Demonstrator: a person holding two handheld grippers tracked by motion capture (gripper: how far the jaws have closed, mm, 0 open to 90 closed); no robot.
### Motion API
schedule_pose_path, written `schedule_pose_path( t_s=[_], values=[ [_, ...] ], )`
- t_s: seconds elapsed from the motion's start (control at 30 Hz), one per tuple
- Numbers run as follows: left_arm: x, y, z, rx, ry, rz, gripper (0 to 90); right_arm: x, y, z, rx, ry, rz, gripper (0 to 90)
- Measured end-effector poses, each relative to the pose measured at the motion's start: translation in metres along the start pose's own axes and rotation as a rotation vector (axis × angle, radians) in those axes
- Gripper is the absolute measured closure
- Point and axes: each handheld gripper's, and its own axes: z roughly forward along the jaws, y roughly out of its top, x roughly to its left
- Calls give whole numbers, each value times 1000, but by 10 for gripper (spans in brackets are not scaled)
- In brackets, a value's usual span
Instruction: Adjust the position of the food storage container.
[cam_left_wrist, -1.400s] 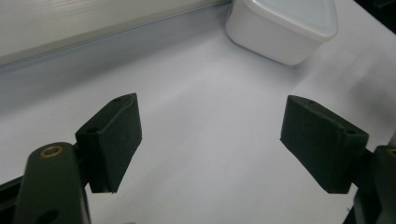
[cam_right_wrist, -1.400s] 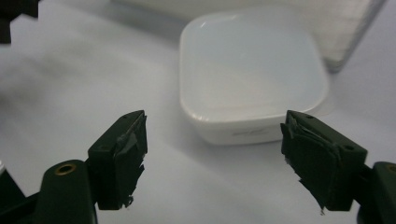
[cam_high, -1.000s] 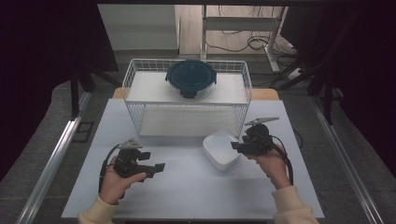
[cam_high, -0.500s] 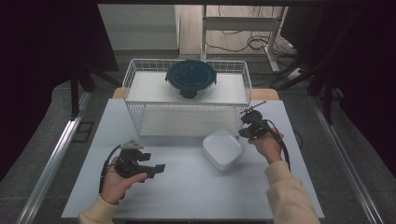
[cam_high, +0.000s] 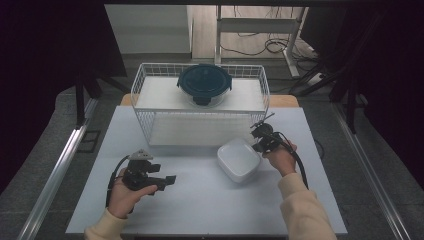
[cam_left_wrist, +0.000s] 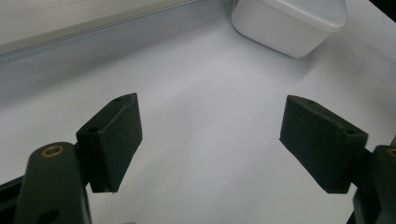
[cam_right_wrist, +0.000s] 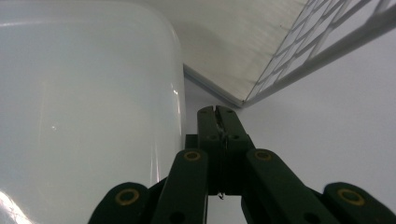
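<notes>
White plastic container (cam_high: 239, 159) sits mid-table; my left gripper (cam_left_wrist: 210, 144) hangs open short of it, my right gripper (cam_right_wrist: 218, 122) is clenched empty just beside its rim. I judge: pushing toward the wire basket (cam_high: 150, 125); next, nudge gently.

— What colour is the square container (cam_high: 239, 159)?
— White and glossy, on a pale grey-white surface (cam_high: 200, 200).
— And the basket (cam_high: 142, 85)?
— White wire in a grid pattern, holding a bowl (cam_high: 204, 86) with a dark teal lid.
— The grippers?
— The left gripper (cam_left_wrist: 210, 140) and the right gripper (cam_right_wrist: 217, 116) are black with brass-coloured rivets. The sleeves (cam_high: 305, 210) are cream.
</notes>
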Motion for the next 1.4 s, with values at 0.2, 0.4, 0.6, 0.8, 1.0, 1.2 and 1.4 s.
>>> schedule_pose_path(
  t_s=[0.2,0.4,0.6,0.8,1.0,1.2,1.4],
  values=[
    [0,-1,2,6,0,3,202,8,0,-2,2,44,-7,893],
    [2,-2,1,6,-1,-5,202,29,0,-2,6,77,-41,893],
    [0,-2,0,1,0,1,205,36,-4,-4,-14,97,-46,892],
    [0,-2,1,2,4,2,205,44,-8,-7,-34,110,-65,892],
    [0,-3,-1,0,4,2,205,54,-7,-6,-41,136,-72,893],
    [2,-3,-3,-8,4,-3,206,67,-8,-5,-51,166,-90,893],
    [2,-3,-4,-10,4,-6,206,82,-13,-5,-51,209,-100,893]
  ],
)
